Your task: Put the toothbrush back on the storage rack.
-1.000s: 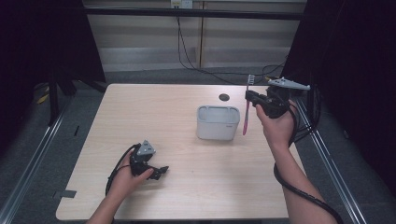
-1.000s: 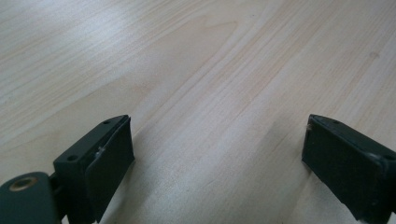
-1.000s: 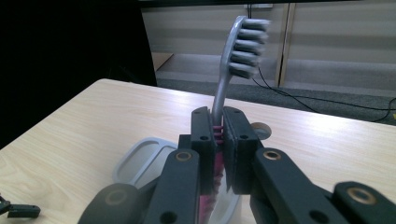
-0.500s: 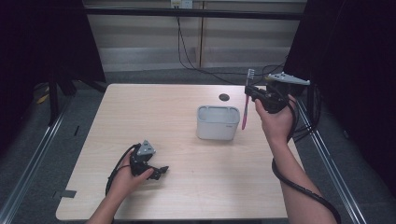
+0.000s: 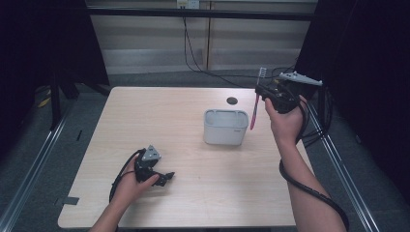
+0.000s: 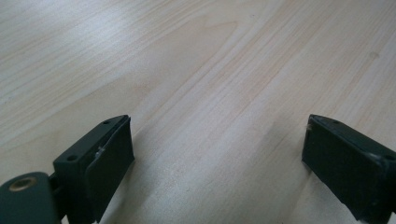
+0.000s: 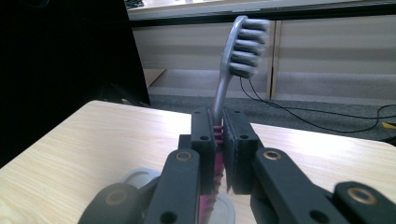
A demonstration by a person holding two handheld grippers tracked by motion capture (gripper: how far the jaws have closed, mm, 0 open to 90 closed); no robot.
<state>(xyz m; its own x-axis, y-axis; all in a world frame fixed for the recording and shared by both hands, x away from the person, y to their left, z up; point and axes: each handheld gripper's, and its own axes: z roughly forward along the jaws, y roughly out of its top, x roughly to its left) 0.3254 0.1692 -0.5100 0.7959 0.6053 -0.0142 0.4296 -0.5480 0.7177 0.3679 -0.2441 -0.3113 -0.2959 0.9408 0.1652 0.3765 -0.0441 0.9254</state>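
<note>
Right gripper (image 5: 265, 92) fingers clamped on toothbrush (image 5: 254, 112), handle down beside cup (image 5: 225, 127). Centre handle over opening, lower straight. Left gripper (image 5: 162, 178) fingers apart on desk (image 5: 145, 116).

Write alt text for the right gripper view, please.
The right gripper is shut on a toothbrush, its grey bristled head pointing up and its pink handle running down between the jaws. Below lie a wooden table and a grey holder.

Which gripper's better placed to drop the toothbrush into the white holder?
Right. The right gripper is already shut on the toothbrush, held upright, head up, just right of the white holder. The left gripper lies open and empty on the table, well short of the holder.
</note>
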